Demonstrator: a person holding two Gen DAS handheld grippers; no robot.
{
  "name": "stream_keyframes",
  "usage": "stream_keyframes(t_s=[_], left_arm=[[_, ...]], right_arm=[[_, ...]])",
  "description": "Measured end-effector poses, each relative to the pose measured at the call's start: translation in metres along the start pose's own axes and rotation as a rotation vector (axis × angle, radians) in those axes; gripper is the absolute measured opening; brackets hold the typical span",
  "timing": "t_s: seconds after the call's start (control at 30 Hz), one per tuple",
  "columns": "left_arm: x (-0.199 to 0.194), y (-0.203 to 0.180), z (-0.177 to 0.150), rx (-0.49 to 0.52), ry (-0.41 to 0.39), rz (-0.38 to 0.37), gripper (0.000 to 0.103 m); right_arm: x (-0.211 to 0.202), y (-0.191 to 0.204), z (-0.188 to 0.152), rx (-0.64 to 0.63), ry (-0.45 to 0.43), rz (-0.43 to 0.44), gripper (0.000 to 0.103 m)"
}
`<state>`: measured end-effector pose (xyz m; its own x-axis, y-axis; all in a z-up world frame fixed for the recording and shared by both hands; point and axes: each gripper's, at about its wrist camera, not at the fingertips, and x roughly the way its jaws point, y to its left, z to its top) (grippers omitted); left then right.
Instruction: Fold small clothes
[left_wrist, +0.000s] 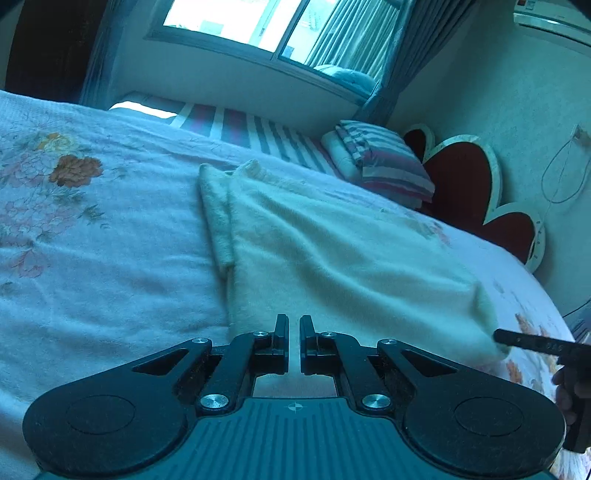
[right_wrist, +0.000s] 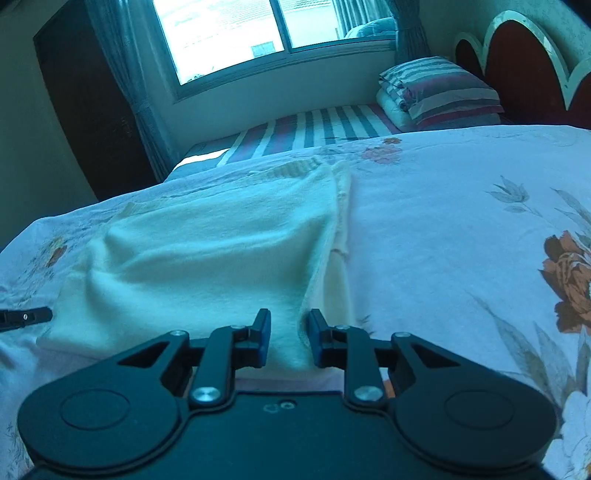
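Sweater (left_wrist: 332, 251), cream and fuzzy, lies spread on the flowered bedspread (left_wrist: 92, 240) of the bed, with one long side already turned over so a narrow strip of the lower layer shows beside the fold. The step in hand looks like the lengthwise fold: both claws sit at the near hem, one at each near corner, with the cloth rising in a soft ridge between them.

On the left side, the left claw (left_wrist: 294, 332) is clenched, its fingers all but meeting; the near hem runs under them, though whether cloth is actually nipped there is hard to tell from its own view. It points down at a slant toward the bed, low over the near edge of the sweater.

To the right, the right claw (right_wrist: 288, 332) is partly parted and has a bunched fold of the hem pinched between its blue pads (right_wrist: 264, 332), so it is grasping the sweater. It too slants down, near the bedspread. A hand (left_wrist: 565, 391) shows behind it in the left view.

Next, I judge, both corners need carrying together away from the person toward the far end near the striped pillow (right_wrist: 439, 88), keeping the hem level, so the sweater halves evenly; a loose left grip would let that corner drag.
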<state>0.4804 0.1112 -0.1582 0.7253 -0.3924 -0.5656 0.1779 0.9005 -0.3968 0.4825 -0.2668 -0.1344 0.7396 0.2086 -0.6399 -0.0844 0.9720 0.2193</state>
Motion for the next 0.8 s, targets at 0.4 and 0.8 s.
stream_keyframes(t_s=[0.4,0.8], left_arm=[[0.061,-0.116,-0.015,0.176,0.082,0.037,0.003],[-0.001,-0.052,-0.023,0.023,-0.030,0.154,0.003]], right_arm=[[0.045,0.107,-0.001,-0.128,0.050,0.157,0.006],[-0.004,-0.009,0.002,0.050,-0.033,-0.090,0.017]])
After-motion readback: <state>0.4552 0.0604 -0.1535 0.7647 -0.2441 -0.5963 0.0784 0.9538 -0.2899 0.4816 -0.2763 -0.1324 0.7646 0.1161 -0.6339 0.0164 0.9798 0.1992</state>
